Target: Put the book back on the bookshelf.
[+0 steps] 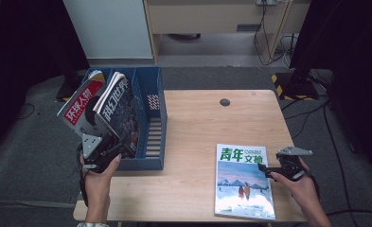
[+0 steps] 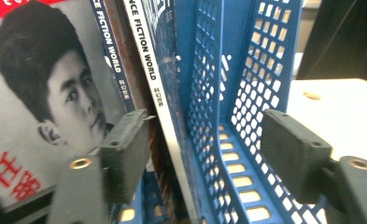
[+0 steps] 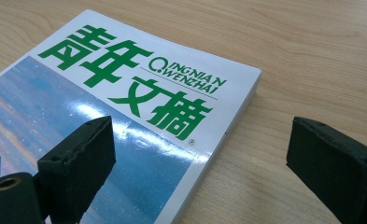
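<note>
Blue perforated rack (image 1: pixel 153 142), green-titled magazine (image 1: pixel 244 182)

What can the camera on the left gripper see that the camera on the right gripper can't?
The left gripper view alone has the blue file rack with its holed walls, and the magazines standing in it, one cover bearing a printed face. The left gripper has its jaws apart, with a magazine spine and a rack wall between them, neither pad pressing.

The right gripper view alone has the magazine with green letters, lying flat. The right gripper stands open over its edge.

Both views have two black jaws and some of the wooden table.
</note>
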Tool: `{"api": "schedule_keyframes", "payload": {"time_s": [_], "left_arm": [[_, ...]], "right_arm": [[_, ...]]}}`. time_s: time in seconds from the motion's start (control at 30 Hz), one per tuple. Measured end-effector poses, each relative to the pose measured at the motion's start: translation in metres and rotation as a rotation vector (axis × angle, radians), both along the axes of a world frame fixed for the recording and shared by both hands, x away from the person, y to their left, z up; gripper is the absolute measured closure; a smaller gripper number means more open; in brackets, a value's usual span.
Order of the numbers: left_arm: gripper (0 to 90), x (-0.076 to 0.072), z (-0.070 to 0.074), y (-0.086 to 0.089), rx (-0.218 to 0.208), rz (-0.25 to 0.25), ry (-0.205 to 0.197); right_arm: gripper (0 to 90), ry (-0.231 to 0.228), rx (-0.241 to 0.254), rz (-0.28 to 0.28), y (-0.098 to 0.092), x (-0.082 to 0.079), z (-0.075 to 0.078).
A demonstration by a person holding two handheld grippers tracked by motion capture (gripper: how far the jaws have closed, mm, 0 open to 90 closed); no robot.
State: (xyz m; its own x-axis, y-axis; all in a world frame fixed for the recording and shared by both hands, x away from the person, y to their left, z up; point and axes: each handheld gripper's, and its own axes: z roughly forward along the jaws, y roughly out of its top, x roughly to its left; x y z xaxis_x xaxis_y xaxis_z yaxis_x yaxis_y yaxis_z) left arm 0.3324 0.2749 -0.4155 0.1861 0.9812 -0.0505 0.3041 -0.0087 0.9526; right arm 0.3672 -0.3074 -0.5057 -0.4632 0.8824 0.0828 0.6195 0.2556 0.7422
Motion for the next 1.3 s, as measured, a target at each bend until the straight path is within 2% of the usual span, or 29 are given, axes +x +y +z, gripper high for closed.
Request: {"api": "schedule_keyframes", "payload": {"time_s": [0.43,0.53,0.73,0.87,0.97,1.07,1.2,1.3], "left_arm": [[22.3,-0.002,0.003,-0.02,-0.029,-0.054,0.008],[20.4,-0.001,0.004,-0.025,-0.023,-0.078,0.005],[18.8,0.001,0.002,-0.036,-0.014,-0.13,0.025],[18.5,0.002,0.0,-0.051,0.01,-0.167,0.043],[19.0,0.003,0.0,-0.063,-0.001,-0.208,0.058],[19.1,0.001,0.001,-0.077,0.046,-0.233,0.055],[18.8,0.002,-0.002,-0.087,0.053,-0.26,0.072],[19.0,0.003,-0.008,-0.092,0.029,-0.268,0.091]], "right_arm": [[7.7,-0.003,0.004,0.003,0.0,0.0,0.0],[7.5,-0.006,0.005,0.004,0.0,0.0,0.001],[6.2,-0.006,0.002,0.004,-0.001,0.0,0.001],[5.5,-0.012,0.005,0.002,0.0,0.001,0.001],[5.6,-0.009,-0.001,0.004,-0.001,0.001,0.0],[5.7,-0.008,0.001,0.013,-0.001,0.0,0.0],[8.0,-0.019,-0.004,0.025,-0.001,0.0,0.001],[9.3,-0.02,-0.007,0.025,-0.001,0.0,0.001]]}}
